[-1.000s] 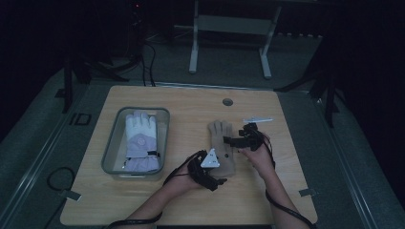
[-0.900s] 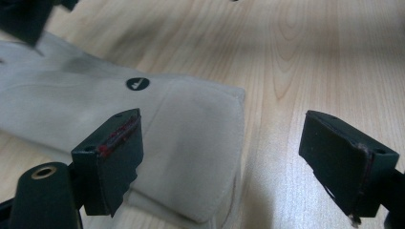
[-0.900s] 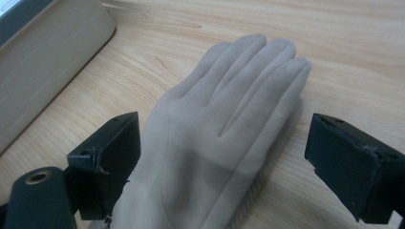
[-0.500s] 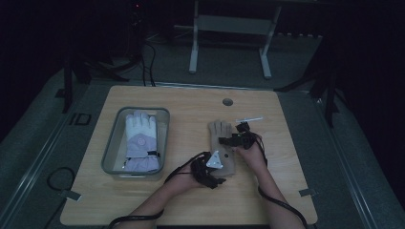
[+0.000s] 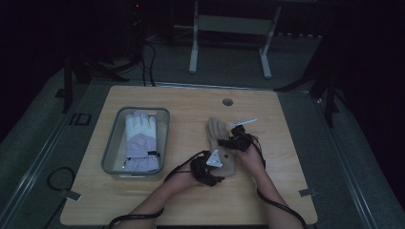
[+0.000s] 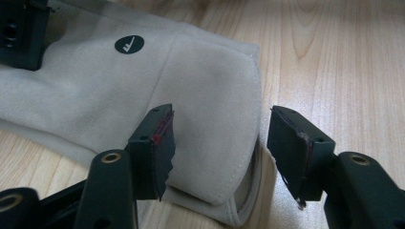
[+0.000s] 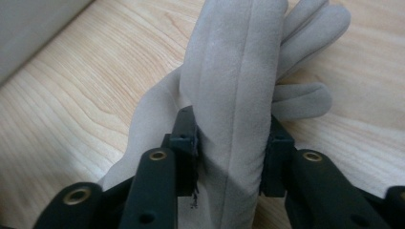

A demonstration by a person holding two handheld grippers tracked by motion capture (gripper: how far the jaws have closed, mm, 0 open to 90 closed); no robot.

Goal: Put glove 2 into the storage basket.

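While the high view gives just an outline, the right claw's point(image 7: 229, 157) own view shows its jaws, just closing, pinching a bunched fold of the beige glove point(image 7: 239, 95). At the cuff, the left claw point(image 6: 219, 143), also closing, stands half open astride the hem, pads not yet pressing. Two gloves: this one on the desk point(image 5: 286, 191), one white-and-lilac glove point(image 5: 141, 140) in the single grey tray point(image 5: 111, 143).

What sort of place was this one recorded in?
Probably a lab or studio set up for recording, not a home: a lone wooden table on grey carpet in a dark room, cables trailing on the floor, and a metal stand behind it.
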